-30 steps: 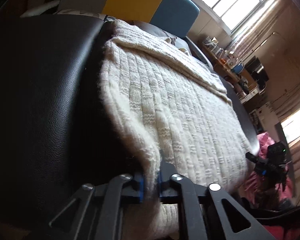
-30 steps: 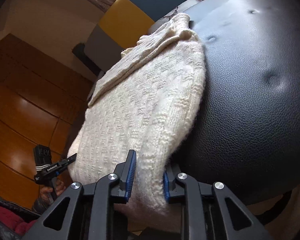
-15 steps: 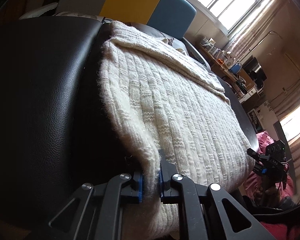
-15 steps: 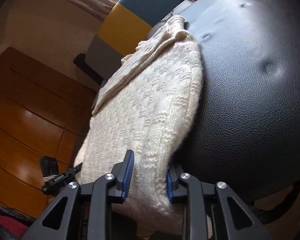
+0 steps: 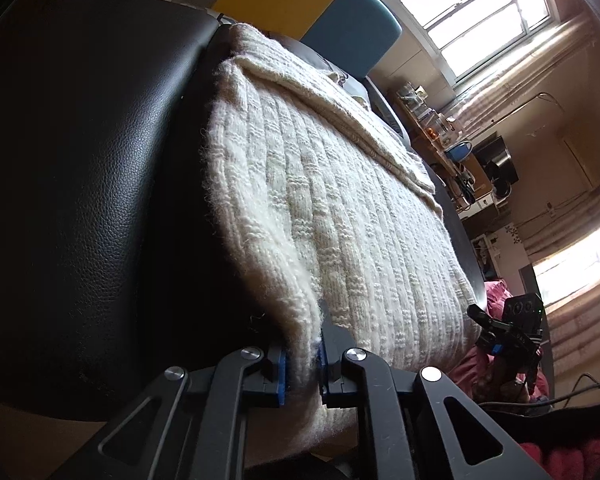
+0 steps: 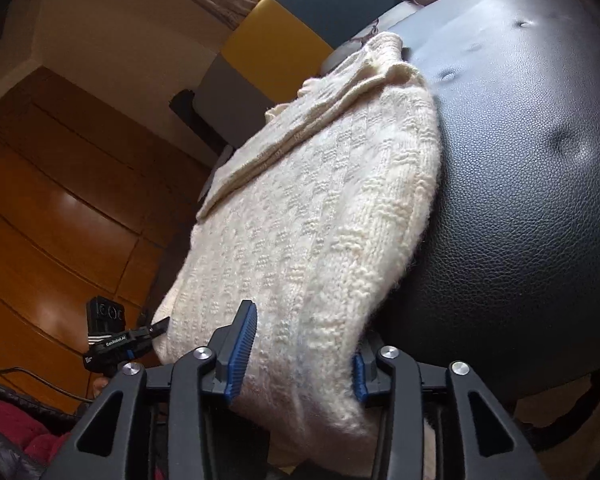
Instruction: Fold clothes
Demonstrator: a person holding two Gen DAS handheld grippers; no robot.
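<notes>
Left wrist: left gripper [image 5: 302, 366] still pinched tight on sweater [image 5: 340, 216] corner, same as before; sweater flat on black seat [image 5: 80, 160], bare leather to its left

Right wrist: right gripper [image 6: 296, 360] wider than earlier, jaws slack around hem; seat free rightward

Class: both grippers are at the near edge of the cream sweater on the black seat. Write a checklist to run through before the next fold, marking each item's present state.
1. Left gripper clamped on the sweater edge: ok.
2. Right gripper clamped too: not ok; jaws apart, fabric loose between them.
3. Sweater body flat on the black seat: ok.
4. Sleeve folded in across the far end: ok.
5. Edge hanging below both grippers unsnagged: cannot tell, hidden.
</notes>
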